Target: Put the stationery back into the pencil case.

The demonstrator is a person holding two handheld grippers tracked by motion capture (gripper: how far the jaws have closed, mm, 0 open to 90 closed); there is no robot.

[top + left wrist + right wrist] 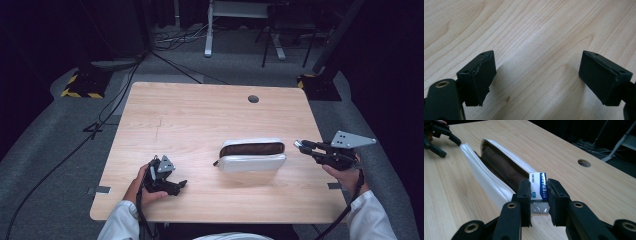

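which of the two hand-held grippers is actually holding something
The right hand-held gripper: its jaws are clamped on an eraser just beside the open white pencil case. The left hand-held gripper has its jaws spread wide over bare table.

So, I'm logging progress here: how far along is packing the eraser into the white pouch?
Done: the white zip pouch lies unzipped, brown lining showing. In hand: the right gripper clamps the white boxed eraser just off the pouch's end. Left: putting it inside and perhaps zipping up; the left gripper rests open over bare wooden table.
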